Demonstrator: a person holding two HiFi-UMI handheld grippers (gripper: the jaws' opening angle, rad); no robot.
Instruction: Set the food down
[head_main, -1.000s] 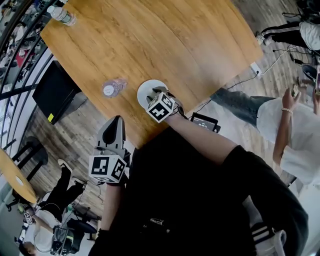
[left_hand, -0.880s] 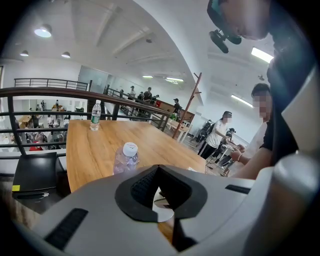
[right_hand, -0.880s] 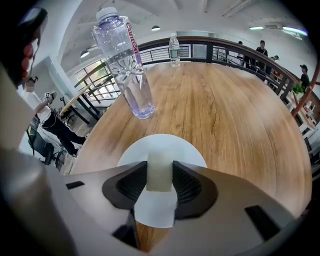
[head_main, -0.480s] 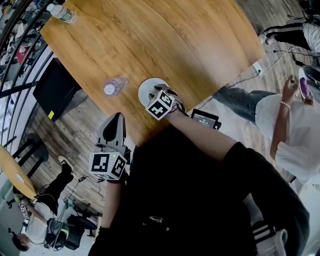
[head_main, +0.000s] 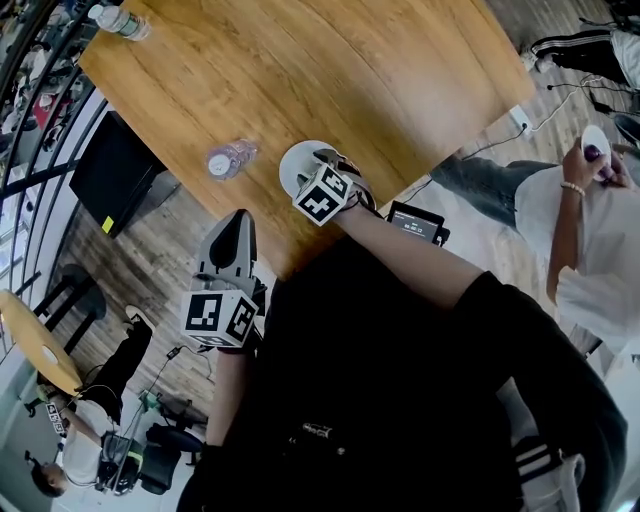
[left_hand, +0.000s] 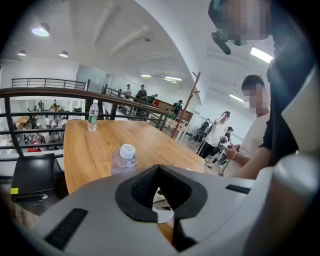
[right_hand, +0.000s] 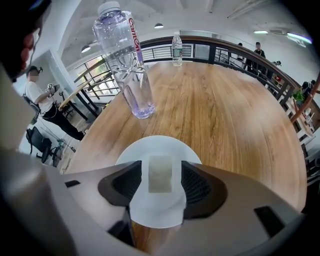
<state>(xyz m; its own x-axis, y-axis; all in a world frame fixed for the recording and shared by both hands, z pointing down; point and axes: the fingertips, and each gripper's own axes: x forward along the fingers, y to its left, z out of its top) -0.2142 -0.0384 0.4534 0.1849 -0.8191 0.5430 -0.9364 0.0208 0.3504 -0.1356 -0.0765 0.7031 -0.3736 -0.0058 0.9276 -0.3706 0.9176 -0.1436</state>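
Note:
A pale rectangular piece of food (right_hand: 161, 173) lies on a small white plate (right_hand: 159, 147) near the wooden table's near edge. My right gripper (right_hand: 160, 184) hovers low over the plate, and its jaws are opening. The food sits between them with a gap on each side. In the head view the right gripper (head_main: 322, 160) covers part of the plate (head_main: 292, 166). My left gripper (head_main: 238, 218) is held off the table's edge, below and left of the plate, with its jaws shut on nothing. The left gripper view shows its tips (left_hand: 158, 170) meeting.
A clear water bottle (head_main: 228, 160) stands just left of the plate and looms close in the right gripper view (right_hand: 127, 55). A second bottle (head_main: 120, 22) stands at the table's far corner. A dark monitor (head_main: 115, 180) sits beside the table. People stand to the right (head_main: 580, 250).
My right gripper stays over the plate and my left gripper keeps its place. The whole view has drifted slightly. The bystander at the right has raised a hand.

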